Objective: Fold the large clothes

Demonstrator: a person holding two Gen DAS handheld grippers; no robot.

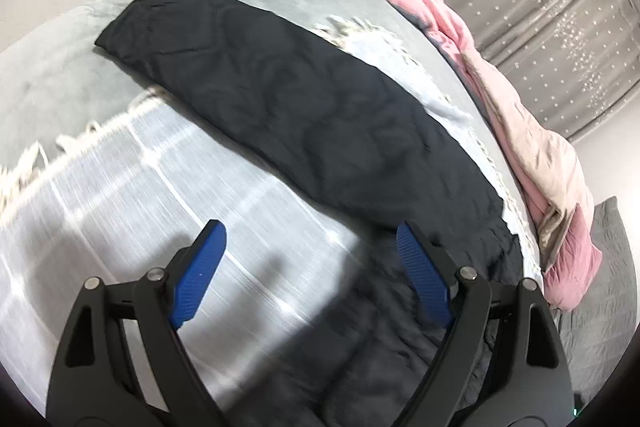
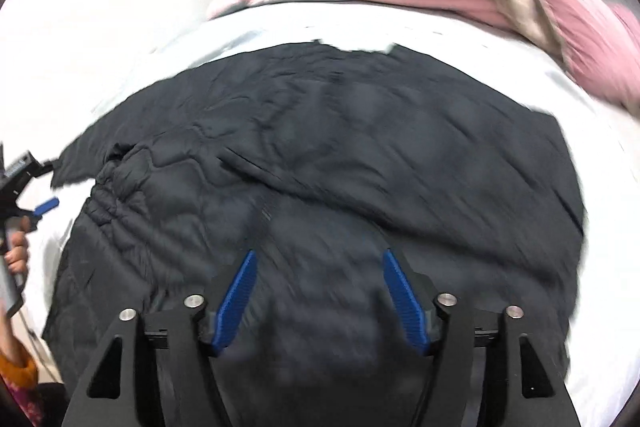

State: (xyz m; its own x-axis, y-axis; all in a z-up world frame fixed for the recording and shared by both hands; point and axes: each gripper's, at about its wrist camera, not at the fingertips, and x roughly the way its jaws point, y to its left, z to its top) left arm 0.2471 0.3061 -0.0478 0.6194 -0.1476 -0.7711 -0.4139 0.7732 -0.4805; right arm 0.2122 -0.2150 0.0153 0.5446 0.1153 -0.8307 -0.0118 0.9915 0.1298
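Right wrist view: the black quilted jacket lies spread flat on the bed, filling most of what I see, one sleeve folded across its front. My right gripper hangs just above the jacket's near part, jaws wide, nothing held. My left gripper shows at the jacket's left edge, hand on its handle. In the left wrist view the left gripper is over the fringed white blanket beside the jacket, jaws wide, nothing between them. A pink comforter is bunched along the bed's far side, grey starred curtains behind it.
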